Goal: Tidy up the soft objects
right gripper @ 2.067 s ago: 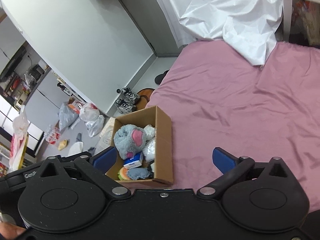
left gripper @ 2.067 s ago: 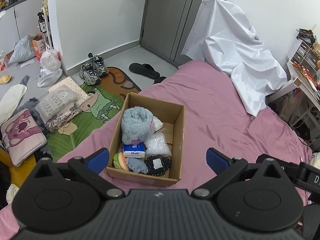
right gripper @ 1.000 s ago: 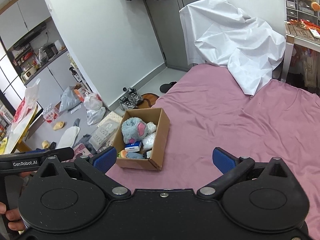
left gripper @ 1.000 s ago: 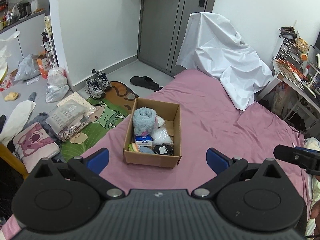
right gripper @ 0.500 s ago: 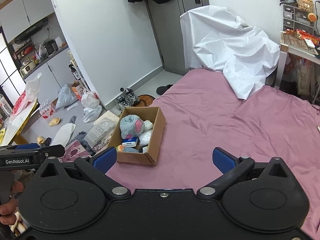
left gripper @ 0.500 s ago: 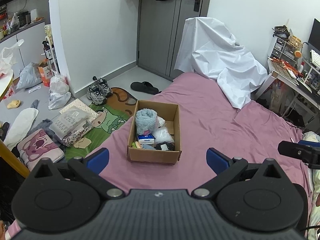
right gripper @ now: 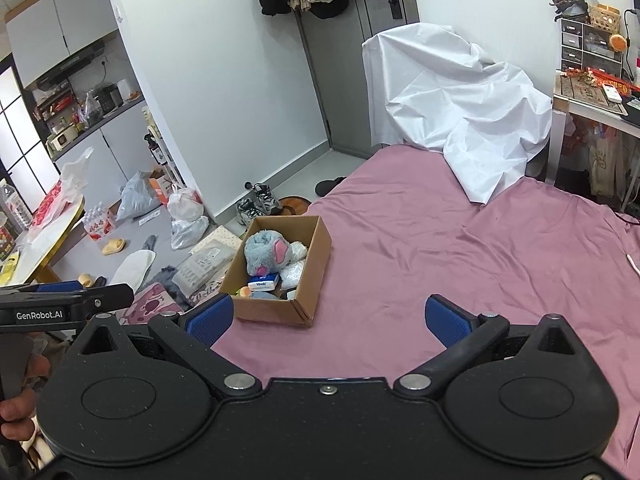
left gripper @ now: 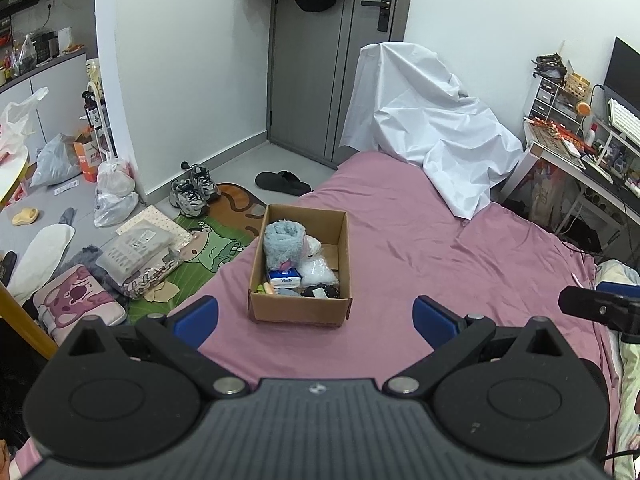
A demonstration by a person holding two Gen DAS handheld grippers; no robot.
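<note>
A cardboard box (left gripper: 300,312) (right gripper: 316,264) sits on the pink bed (left gripper: 420,248) (right gripper: 440,248) near its left edge. Inside lie a grey-blue plush toy (left gripper: 282,244) (right gripper: 264,252), a blue-and-white tissue pack (left gripper: 284,278) (right gripper: 262,282), a clear white bag (left gripper: 318,272) (right gripper: 294,272) and small cloth items. My left gripper (left gripper: 316,316) is open and empty, held back from the box. My right gripper (right gripper: 328,316) is open and empty too, well short of the box.
A white sheet (left gripper: 428,128) (right gripper: 460,120) drapes over something at the bed's far end. Shoes (left gripper: 192,192), bags (left gripper: 112,196) and packages (left gripper: 136,252) litter the floor left of the bed. A cluttered desk (left gripper: 580,148) stands on the right. A hand (right gripper: 16,408) holds the left gripper's handle.
Both grippers have pulled back and risen away from the box, which now looks smaller and farther off. Both stay open and empty.
</note>
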